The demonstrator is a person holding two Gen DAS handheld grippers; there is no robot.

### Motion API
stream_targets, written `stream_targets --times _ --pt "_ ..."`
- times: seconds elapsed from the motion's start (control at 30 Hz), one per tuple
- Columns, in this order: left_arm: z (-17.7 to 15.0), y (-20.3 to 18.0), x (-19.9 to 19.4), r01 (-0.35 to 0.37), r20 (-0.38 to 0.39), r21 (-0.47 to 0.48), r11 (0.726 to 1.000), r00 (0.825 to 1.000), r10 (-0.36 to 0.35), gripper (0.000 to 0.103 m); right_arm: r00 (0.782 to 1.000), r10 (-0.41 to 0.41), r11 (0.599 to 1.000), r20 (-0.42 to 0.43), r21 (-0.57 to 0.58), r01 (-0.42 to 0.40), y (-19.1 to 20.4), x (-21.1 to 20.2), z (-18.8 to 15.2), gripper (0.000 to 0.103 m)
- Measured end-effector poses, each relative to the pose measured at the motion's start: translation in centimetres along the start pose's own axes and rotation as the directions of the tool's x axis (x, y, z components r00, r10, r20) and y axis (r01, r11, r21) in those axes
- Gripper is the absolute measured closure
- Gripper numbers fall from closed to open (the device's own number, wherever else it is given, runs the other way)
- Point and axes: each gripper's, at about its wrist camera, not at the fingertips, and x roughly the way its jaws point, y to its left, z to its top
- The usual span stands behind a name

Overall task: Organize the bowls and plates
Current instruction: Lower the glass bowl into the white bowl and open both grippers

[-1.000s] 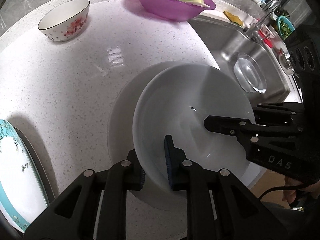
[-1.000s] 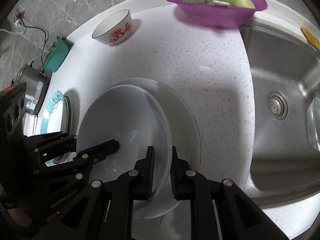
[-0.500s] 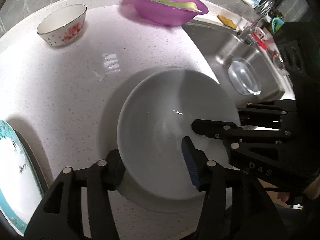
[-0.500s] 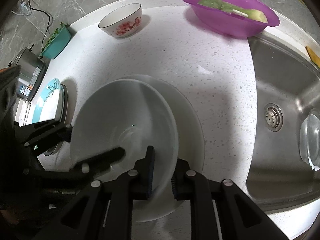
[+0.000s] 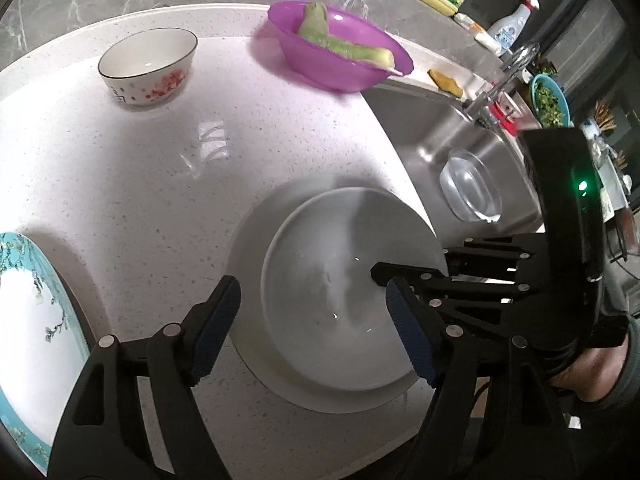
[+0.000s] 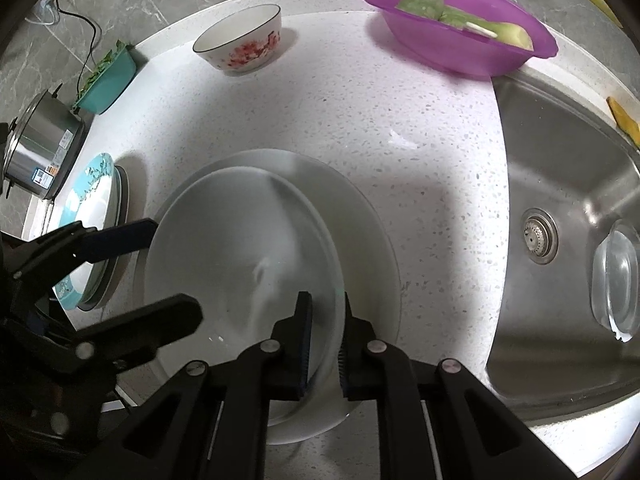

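A plain white bowl [image 5: 332, 280] sits on a larger white plate [image 5: 256, 240] near the counter's front edge; both also show in the right wrist view, the bowl [image 6: 240, 248] on the plate [image 6: 372, 248]. My left gripper [image 5: 316, 328] is open, its fingers spread wide on either side of the bowl, not touching it. My right gripper [image 6: 324, 336] is shut on the bowl's near rim. A flowered bowl [image 5: 148, 66] stands at the back of the counter. A teal-rimmed plate [image 5: 32, 320] lies at the left.
A purple basin [image 5: 340, 60] with green vegetables stands at the back by the steel sink [image 6: 560, 184]. A clear glass dish [image 6: 616, 276] lies in the sink. A steel pot [image 6: 36, 148] and a teal container [image 6: 108, 80] stand at the far left.
My left gripper has let go of the bowl's rim, opened wide and drawn back. The bowl has come down onto the plate. My right gripper still holds the rim.
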Motion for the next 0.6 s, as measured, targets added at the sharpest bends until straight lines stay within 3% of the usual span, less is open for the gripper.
stream_targets --times 0.1,0.2,0.33,0.47,0.6 --pt "0.2 1.0 -1.1 0.005 0.020 -0.032 0.999 1.000 -0.005 0.025 1.000 -0.006 1.000 0.004 0.002 0.006 0.2 -0.1 -0.1 0.087" --pt "0.6 1.7 -1.7 0.010 0.035 -0.069 0.998 0.999 -0.007 0.025 1.000 0.010 1.000 0.010 -0.001 -0.010 0.5 -0.2 -0.1 0.077" --pt "1.0 3.0 -3.0 0.020 0.064 -0.120 0.993 0.998 -0.012 0.010 0.999 0.033 0.999 0.028 -0.013 -0.033 1.0 -0.6 -0.1 0.053" --pt "1.5 3.8 -4.2 0.017 0.088 -0.143 0.990 0.996 -0.005 0.008 0.998 0.030 0.999 0.057 -0.026 -0.029 1.4 -1.1 0.1 0.036" --pt "1.9 4.2 -5.1 0.013 0.099 -0.156 0.988 0.995 0.002 0.008 0.997 0.032 0.999 0.068 -0.017 -0.030 1.1 -1.6 0.6 0.031"
